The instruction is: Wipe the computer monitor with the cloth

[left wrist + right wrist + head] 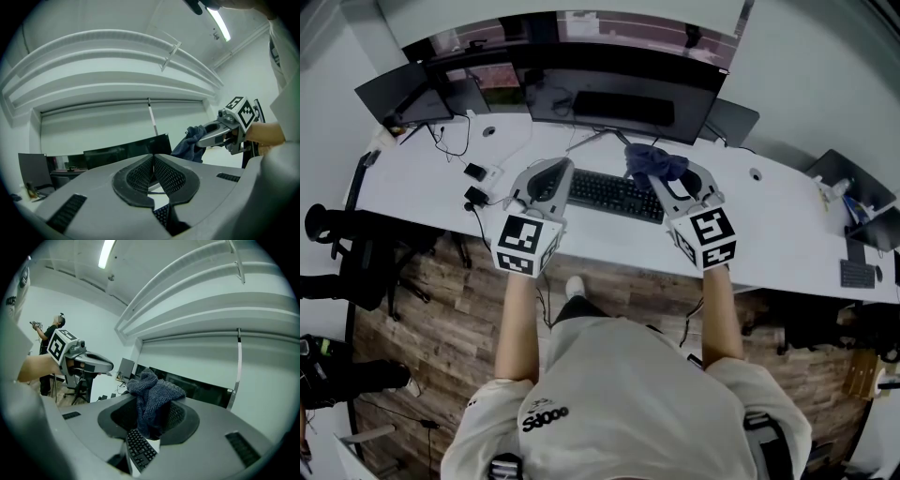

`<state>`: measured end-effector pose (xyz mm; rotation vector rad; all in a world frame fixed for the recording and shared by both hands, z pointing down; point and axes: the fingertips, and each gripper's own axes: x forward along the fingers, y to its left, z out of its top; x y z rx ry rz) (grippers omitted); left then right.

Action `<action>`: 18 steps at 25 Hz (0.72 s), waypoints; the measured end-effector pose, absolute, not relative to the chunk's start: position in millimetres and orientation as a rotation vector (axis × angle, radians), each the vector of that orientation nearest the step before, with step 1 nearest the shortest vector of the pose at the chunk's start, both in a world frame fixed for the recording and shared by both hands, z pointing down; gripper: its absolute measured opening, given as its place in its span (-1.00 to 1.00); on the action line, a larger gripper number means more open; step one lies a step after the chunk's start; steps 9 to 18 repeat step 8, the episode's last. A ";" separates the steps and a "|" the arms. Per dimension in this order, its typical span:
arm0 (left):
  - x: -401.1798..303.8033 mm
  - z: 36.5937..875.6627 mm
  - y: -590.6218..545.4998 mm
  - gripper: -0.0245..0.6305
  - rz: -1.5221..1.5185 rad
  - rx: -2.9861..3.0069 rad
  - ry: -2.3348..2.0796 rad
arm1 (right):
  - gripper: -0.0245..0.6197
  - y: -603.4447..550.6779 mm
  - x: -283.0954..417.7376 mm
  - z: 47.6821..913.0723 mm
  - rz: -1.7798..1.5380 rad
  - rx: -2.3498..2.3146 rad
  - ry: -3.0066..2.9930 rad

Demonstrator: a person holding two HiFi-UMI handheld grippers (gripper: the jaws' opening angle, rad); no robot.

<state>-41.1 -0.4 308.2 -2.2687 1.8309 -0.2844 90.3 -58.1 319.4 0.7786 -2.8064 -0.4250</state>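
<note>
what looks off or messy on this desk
Nothing looks spilled or broken. Only the loose cables and adapters sprawl over the left of the desk. The cloth is bunched in the right hand-held gripper, which fits the task.

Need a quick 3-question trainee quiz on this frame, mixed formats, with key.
1. True or false: the fingers of the left gripper stand wide apart.
2. Multiple choice: the black keyboard lies
A) on the white desk, in front of the monitor
B) on the wooden floor
C) on the office chair
3. Fill in: the dark blue cloth is clamped in the ____ gripper.

Key
1. False: they are together, with nothing between them.
2. A
3. right: the right gripper is shut on it.
</note>
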 end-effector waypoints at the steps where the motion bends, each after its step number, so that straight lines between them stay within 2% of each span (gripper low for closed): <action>1: -40.6 308.3 -0.6 -0.87 -0.286 -2.268 1.830 | -0.60 -58.3 90.9 319.5 -0.425 0.780 -2.808; 18: -33.1 306.3 -5.4 -0.87 -0.283 -2.273 1.827 | -0.60 -61.5 100.1 318.2 -0.427 0.781 -2.815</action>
